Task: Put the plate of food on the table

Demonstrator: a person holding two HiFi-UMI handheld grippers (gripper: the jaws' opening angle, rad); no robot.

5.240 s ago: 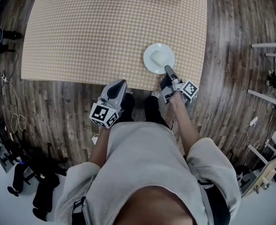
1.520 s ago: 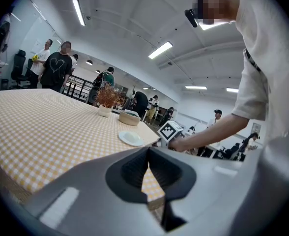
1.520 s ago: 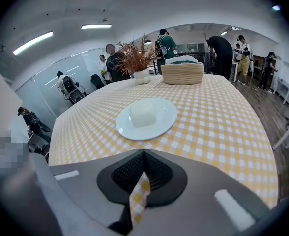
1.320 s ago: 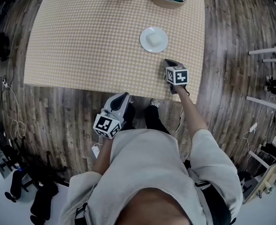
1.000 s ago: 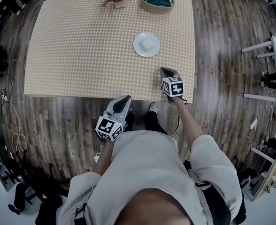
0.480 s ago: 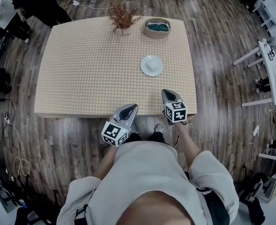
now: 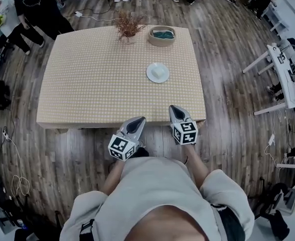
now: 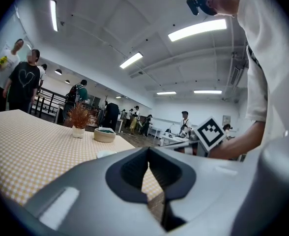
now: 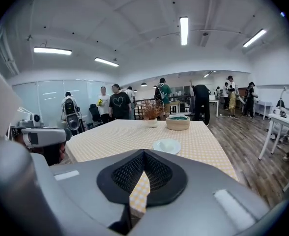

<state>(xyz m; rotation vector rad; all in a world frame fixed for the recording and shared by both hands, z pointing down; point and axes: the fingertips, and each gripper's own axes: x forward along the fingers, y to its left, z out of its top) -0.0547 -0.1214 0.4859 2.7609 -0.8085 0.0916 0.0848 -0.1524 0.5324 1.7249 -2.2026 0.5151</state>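
Observation:
A white plate [image 7: 158, 73] with a pale piece of food on it rests on the checkered table [image 7: 87, 84], right of centre. It also shows low in the left gripper view as the plate [image 8: 105, 154] and ahead in the right gripper view as the plate [image 9: 166, 145]. My right gripper [image 7: 173, 107] hovers at the table's near edge, well short of the plate, jaws shut and empty. Just off the near edge, my left gripper [image 7: 139, 119] is also shut with nothing in it. Both seams, left gripper [image 8: 148, 149] and right gripper [image 9: 143, 152], are closed.
A dried plant in a small pot [image 7: 128, 26] and a tan basket [image 7: 161, 35] with green contents stand at the table's far edge. People [image 7: 34, 9] stand beyond the far left corner. White desks [image 7: 283, 69] sit to the right. Cables [image 7: 14, 179] lie on the wooden floor at left.
The right gripper has drawn back from near the plate to the table's near edge. The head view has pulled back, showing the whole table. The plate stays put.

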